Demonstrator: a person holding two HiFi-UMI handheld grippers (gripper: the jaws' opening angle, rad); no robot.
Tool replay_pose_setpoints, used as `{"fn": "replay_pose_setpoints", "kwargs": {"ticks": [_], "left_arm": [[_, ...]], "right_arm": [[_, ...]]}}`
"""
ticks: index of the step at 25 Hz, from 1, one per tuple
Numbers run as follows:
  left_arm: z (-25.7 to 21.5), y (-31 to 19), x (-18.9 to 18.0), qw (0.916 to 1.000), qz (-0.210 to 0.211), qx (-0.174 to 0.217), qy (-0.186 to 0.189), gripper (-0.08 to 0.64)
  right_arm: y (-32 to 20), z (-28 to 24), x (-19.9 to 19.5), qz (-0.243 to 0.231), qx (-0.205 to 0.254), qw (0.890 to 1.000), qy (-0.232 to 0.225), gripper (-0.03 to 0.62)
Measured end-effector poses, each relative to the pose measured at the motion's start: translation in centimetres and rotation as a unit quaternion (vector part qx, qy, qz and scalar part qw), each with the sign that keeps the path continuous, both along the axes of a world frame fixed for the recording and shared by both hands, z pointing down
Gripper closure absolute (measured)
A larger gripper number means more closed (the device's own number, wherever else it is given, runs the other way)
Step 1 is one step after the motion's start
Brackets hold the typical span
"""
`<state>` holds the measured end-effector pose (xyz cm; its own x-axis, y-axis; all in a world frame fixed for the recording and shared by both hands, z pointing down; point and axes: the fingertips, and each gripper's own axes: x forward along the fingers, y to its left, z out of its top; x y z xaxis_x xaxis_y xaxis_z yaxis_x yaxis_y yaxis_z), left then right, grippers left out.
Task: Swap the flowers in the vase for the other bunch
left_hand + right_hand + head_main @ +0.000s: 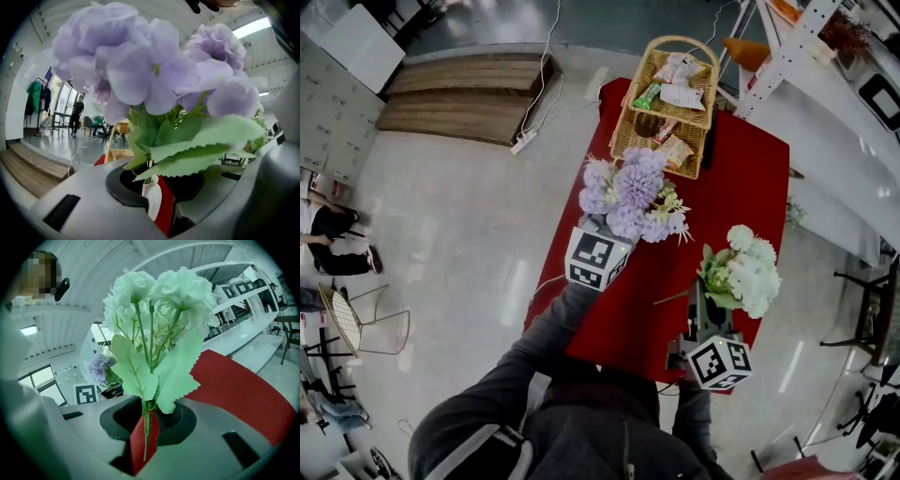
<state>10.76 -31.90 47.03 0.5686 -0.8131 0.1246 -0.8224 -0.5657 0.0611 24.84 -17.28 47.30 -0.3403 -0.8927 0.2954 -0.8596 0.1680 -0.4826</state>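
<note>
Our left tongs are clamped on the purple bunch, whose stems stand upright in the white vase on the red table. At its 4 o'clock, close by, our right tongs pinch the stems of the white bunch, likely next in.

Pale, glossy floor all round, streaked with reflected light. Low wooden steps at the far side, with a white power strip and its cable trailing just beside them. Red-topped table in the middle, a white shelving rack near its far corner. Wire chair off at the left edge. Tall windows behind a clothes rack (green garment hanging there). White ribbed ceiling overhead, lit by a bright strip light.
</note>
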Motion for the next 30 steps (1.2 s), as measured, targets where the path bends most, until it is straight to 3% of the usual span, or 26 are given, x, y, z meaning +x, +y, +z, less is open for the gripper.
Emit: {"fn": "replay_pose_setpoints", "kwargs": {"ticks": [9,23,30], "left_arm": [[-0.1,-0.3,-0.6,0.9998,-0.012,-0.003,-0.012,0.508],[-2.2,-0.5,-0.9,0.9997,-0.009,-0.004,-0.021,0.512],[-3.5,-0.5,-1.5,0.9999,-0.008,-0.009,-0.004,0.514]], "right_arm": [[0.3,0.0,0.0,-0.001,0.001,1.000,-0.005,0.518],[0.5,-1.0,0.3,0.003,0.014,1.000,-0.006,0.518],[0.5,-1.7,-0.2,-0.004,0.024,1.000,-0.005,0.518]]}}
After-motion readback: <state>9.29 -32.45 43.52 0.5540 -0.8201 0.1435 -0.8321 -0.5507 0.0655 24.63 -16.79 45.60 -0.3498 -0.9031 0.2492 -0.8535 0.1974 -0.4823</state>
